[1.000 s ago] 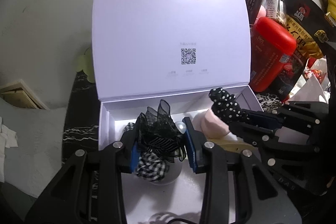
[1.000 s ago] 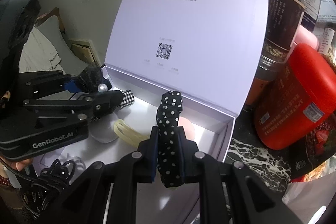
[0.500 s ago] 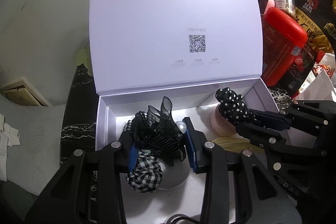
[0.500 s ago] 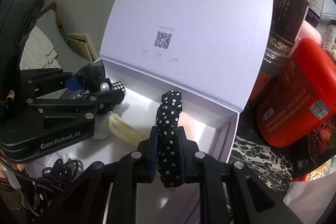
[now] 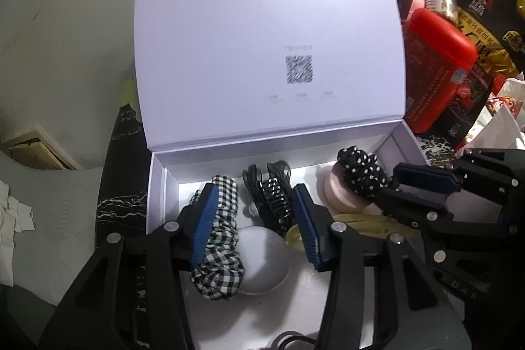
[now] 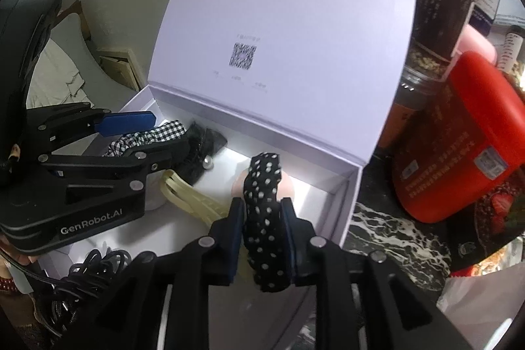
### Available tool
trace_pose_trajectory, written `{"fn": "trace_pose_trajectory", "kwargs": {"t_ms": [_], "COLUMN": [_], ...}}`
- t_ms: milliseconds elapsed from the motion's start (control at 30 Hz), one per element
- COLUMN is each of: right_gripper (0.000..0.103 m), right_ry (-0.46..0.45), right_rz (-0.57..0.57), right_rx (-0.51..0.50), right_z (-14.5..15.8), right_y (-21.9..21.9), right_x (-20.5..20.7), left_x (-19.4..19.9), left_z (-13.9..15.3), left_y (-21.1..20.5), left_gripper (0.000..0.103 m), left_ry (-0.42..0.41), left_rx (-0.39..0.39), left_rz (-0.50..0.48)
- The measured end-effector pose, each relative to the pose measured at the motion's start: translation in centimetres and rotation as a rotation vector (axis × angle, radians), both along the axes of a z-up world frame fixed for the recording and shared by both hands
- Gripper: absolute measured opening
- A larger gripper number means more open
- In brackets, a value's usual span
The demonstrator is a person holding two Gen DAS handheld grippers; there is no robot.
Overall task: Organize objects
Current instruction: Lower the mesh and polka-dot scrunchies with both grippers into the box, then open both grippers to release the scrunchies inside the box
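fingers [image 5: 205, 218] of left gripper [image 5: 256, 218] spread wide, gripping nothing; gingham scrunchie [image 5: 218, 238] and black lace bow clip [image 5: 269, 195] lying loose between them on floor of white box [image 5: 157, 186]. right gripper [image 6: 262, 222] pinching polka-dot scrunchie [image 6: 264, 205], hovering low over box's right half, just above pink round puff [image 5: 338, 192]. judged step: dropping hair pieces into box, one let go, one yet to release. next move likely: lower a touch, part right jaws, draw both tools back without snagging lace. beside: white dome [image 5: 262, 261], yellow band [image 6: 190, 195], black cable [image 6: 88, 268] near front edge. further back, upright lid [image 5: 262, 31]; beyond right wall, red canister [image 6: 459, 146] and dark jar [image 6: 436, 22] crowding, limiting sideways retreat.
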State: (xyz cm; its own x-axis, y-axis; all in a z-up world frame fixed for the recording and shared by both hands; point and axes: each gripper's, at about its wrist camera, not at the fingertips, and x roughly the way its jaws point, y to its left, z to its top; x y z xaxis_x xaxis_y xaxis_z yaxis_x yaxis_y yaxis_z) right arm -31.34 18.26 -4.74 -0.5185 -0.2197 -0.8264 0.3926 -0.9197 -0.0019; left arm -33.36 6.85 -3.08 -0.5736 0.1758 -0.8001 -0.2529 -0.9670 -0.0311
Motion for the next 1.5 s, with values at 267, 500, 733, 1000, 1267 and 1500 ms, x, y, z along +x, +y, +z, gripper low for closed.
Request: {"fn": "trace_pose_trajectory", "kwargs": {"t_ms": [267, 500, 733, 1000, 1267, 1500], "right_gripper": [0.031, 0.033, 0.045, 0.050, 0.055, 0.055], "right_ry": [0.060, 0.075, 0.093, 0.132, 0.161, 0.167], "right_rz": [-0.009, -0.019, -0.037, -0.029, 0.014, 0.071], "right_rx": [-0.018, -0.035, -0.056, -0.090, -0.118, -0.111], "right_z": [2.1, 3.1, 4.2, 6.0, 7.5, 7.4], "right_y": [0.3, 2.0, 2.5, 2.6, 2.3, 1.4], "right_x": [0.6, 1.9, 3.1, 5.3, 7.9, 9.8], "left_x": [1.1, 2.1, 4.0, 7.4, 10.0, 12.5], "left_z": [1.8, 2.4, 2.9, 4.6, 6.5, 6.9], "left_y": [-0.3, -0.2, 0.1, 0.2, -0.8, -1.6], "left_gripper": [0.054, 0.055, 0.064, 0.066, 0.069, 0.069], "left_ry": [0.045, 0.046, 0.051, 0.084, 0.115, 0.116], "left_rx": [0.010, 0.024, 0.015, 0.001, -0.016, -0.034], "left_rz": [0.015, 0.024, 0.066, 0.108, 0.166, 0.206]}}
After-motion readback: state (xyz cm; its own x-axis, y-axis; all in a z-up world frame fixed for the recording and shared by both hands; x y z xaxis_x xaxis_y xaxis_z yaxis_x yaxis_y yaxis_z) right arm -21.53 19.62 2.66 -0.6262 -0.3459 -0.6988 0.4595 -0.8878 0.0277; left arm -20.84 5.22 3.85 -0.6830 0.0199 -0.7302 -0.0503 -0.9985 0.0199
